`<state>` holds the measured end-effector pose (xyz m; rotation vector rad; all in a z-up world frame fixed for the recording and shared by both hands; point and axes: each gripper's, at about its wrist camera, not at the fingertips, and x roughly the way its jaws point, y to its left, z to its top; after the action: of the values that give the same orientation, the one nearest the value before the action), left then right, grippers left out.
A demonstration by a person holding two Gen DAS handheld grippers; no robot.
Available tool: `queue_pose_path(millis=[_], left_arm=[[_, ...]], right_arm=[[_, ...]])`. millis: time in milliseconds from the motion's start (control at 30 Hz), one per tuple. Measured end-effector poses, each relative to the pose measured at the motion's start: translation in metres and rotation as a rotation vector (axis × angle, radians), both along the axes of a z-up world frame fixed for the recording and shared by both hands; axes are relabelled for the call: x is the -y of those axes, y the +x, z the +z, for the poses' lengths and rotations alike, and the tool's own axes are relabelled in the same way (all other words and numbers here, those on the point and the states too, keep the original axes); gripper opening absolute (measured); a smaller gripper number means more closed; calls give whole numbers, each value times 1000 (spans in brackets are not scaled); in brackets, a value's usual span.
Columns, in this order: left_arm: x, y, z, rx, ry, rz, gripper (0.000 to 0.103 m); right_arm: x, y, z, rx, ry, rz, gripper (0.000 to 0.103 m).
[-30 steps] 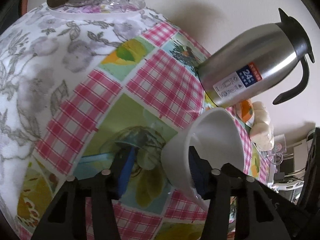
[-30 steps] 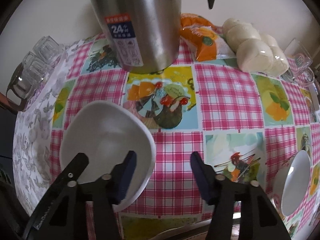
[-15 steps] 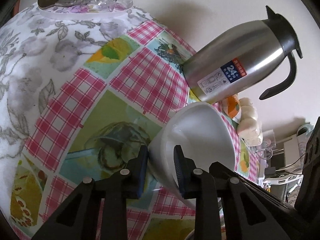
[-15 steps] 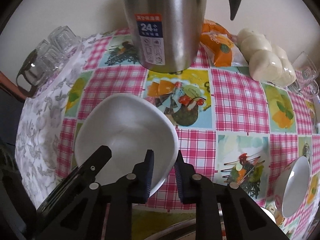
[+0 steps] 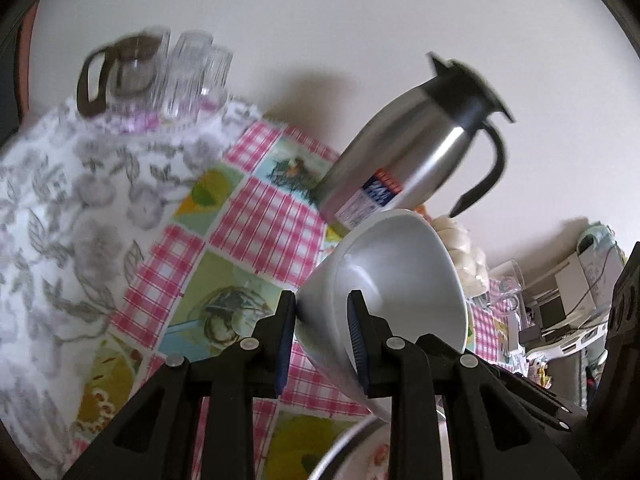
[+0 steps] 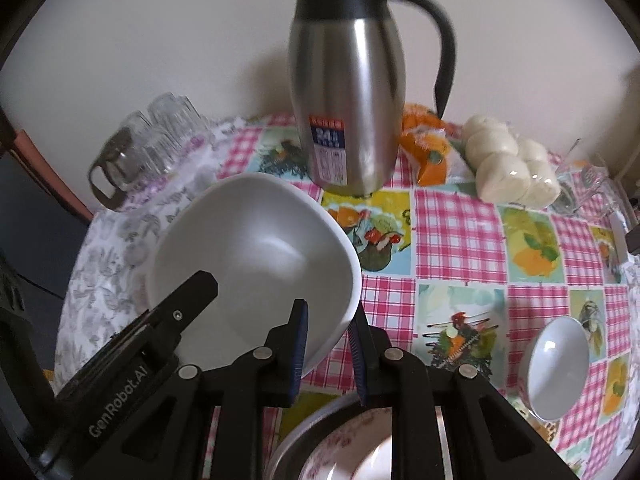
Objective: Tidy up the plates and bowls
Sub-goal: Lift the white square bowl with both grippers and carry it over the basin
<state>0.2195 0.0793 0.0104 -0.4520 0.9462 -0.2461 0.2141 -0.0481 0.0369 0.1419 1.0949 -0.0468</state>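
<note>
- Nearest in the right wrist view, the right claw (image 6: 328, 344) is clamped on the near rim of the big white bowl (image 6: 256, 248), one blue pad inside the rim and one outside.
- The left claw (image 5: 320, 336) is clamped on the opposite rim of that bowl (image 5: 400, 280); its black body shows in the right wrist view at the bowl's left edge.
- The bowl is tilted and held between the two claws above the counter (image 6: 460, 240), which is covered in a pink-checked cloth with picture squares.
- Just below the right claw, a metal-rimmed dish (image 6: 320, 440) with a flowered inside lies at the bottom edge.
- A small white bowl (image 6: 558, 368) sits on the counter to the right, well apart from the big one.
- Farther back stands a steel flask (image 6: 348, 96) with a black handle and lid.
- Beside it lie an orange packet (image 6: 428, 148) and a bag of white buns (image 6: 508, 164).
- At the far left, clear glasses (image 6: 160, 140) stand on a grey-flowered cloth (image 6: 104, 248).
</note>
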Motion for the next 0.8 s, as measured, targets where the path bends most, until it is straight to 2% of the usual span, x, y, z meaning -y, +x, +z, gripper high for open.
queue_pose_path(millis=[467,800], left_arm=[[41,-54,55,102,92,-68,26],[76,-89,64,131,168,-128,24]], right_arm=[[27,-75,69,169,34,-17,22],[59,-123,71,227,109,-72,22]])
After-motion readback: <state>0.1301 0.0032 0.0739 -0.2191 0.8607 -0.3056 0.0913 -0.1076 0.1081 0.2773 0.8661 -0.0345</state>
